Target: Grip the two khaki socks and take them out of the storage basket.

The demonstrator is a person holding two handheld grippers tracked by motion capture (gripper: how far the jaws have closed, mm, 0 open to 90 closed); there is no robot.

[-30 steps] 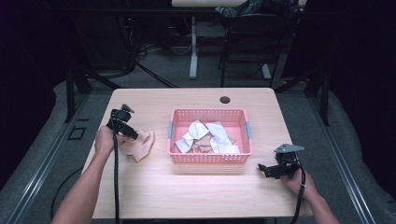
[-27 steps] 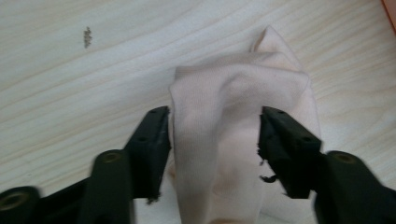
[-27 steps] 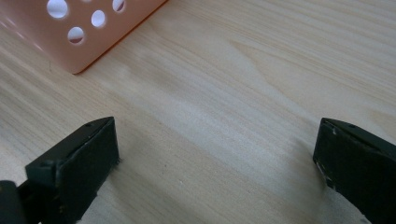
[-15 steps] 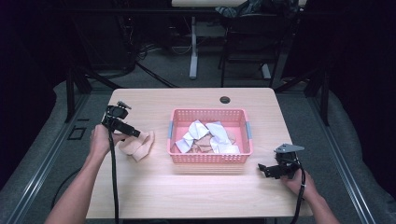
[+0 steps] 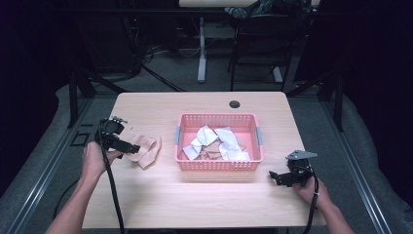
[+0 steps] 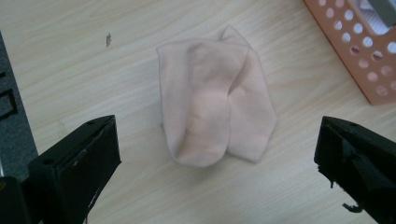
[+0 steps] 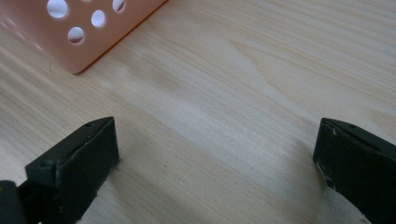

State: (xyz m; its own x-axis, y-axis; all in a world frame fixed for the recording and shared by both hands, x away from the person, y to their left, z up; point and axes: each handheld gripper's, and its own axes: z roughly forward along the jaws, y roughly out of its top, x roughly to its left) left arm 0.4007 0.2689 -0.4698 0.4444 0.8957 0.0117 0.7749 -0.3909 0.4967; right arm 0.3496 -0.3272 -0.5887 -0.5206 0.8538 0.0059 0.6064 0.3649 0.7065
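A folded pair of peach socks (image 5: 144,148) (image 6: 215,105) lies on the wooden table (image 5: 160,107), left of a pink perforated basket (image 5: 217,165). My left gripper (image 5: 127,146) (image 6: 217,179) hovers just left of the socks, jaws wide open with nothing between them. The basket holds several white and peach socks (image 5: 214,143). My right gripper (image 5: 276,176) (image 7: 217,177) rests low over bare table near the basket's front right corner (image 7: 74,32), open and empty.
A dark round grommet (image 5: 234,104) sits at the table's far edge. Cables trail from both grippers toward the near edge. Dark floor, table legs and chairs lie beyond the table.
My left gripper has drawn back to the left and a little lower, away from the peach socks, which stay on the table. The right gripper has not moved.
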